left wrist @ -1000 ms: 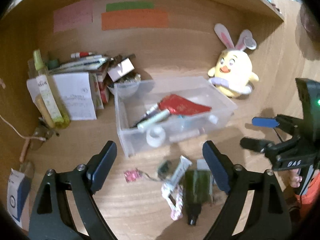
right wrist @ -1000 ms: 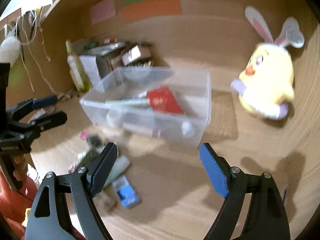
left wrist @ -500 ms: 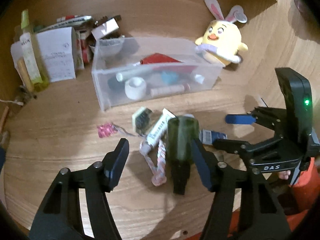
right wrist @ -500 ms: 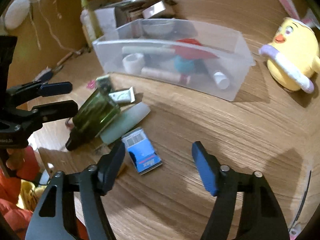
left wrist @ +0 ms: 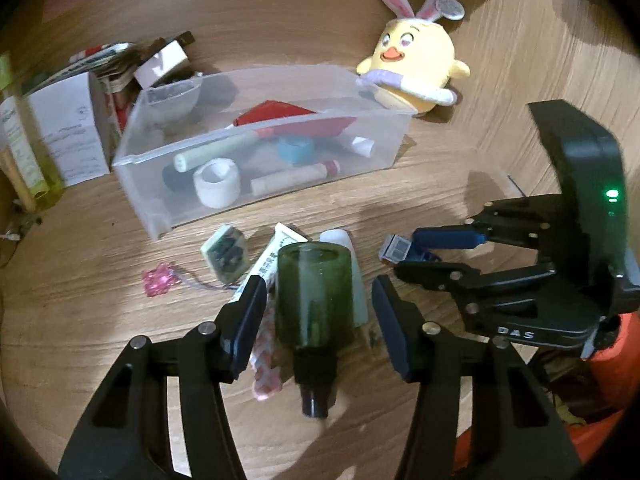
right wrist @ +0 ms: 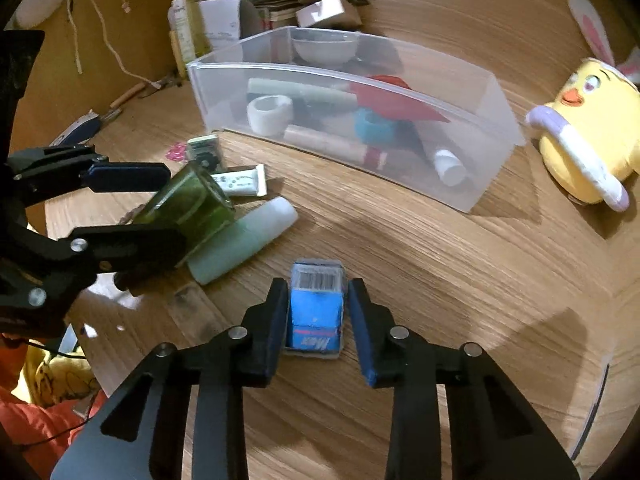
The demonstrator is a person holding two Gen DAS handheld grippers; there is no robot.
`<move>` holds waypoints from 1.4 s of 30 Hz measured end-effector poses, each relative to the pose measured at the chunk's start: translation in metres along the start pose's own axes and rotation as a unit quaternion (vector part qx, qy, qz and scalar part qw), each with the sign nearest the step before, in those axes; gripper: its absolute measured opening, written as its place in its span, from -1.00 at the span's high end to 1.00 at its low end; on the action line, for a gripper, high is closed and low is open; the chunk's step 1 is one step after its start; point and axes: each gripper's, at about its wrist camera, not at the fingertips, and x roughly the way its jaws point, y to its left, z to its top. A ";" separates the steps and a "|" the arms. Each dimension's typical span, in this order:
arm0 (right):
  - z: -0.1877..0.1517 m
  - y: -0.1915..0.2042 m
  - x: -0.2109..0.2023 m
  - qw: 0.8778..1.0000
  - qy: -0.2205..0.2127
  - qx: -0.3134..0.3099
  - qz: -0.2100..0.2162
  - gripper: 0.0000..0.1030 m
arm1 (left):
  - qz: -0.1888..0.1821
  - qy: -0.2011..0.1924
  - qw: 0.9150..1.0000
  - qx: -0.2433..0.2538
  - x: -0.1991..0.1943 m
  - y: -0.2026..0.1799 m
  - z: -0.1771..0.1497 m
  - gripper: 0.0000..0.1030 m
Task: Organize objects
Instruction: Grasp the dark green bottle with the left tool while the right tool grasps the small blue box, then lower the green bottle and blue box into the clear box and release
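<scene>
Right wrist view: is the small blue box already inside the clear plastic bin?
No, the small blue box lies on the wooden table between the right tool's fingers, in front of the clear plastic bin.

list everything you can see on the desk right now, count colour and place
green bottle: 1, dark green, lying between the left gripper's fingers
blue box: 1, blue with barcode, between the right gripper's fingers
pale tube: 1, mint green with white cap, beside the bottle
small white tube: 1, white, behind the bottle
clear bin: 1, transparent, mid-desk, holds mixed items
plush chick: 1, yellow with bunny ears, right of the bin
pink charm: 1, pink, on the desk left of the bottle
left gripper: black, open
right gripper: black, blue pad, open
</scene>
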 end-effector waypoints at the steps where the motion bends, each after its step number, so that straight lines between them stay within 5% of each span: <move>1: -0.002 -0.002 -0.001 1.000 -0.002 0.005 -0.003 0.46 | 0.000 0.003 1.000 0.002 0.004 -0.001 0.001 -0.01; 4: -0.009 -0.007 -0.006 1.000 -0.010 0.024 -0.017 0.51 | 0.002 0.012 1.000 0.006 0.014 -0.002 0.001 0.19; 22: 0.005 -0.028 -0.046 0.992 -0.093 0.085 -0.020 0.52 | -0.001 -0.072 0.997 -0.013 -0.038 0.002 0.025 0.19; 33: 0.038 -0.038 -0.093 0.978 -0.177 0.108 -0.013 0.52 | 0.013 -0.151 0.988 -0.022 -0.080 0.011 0.070 0.19; 42: 0.079 -0.042 -0.099 0.973 -0.206 0.105 -0.022 0.52 | 0.031 -0.164 0.985 -0.040 -0.075 0.030 0.104 0.19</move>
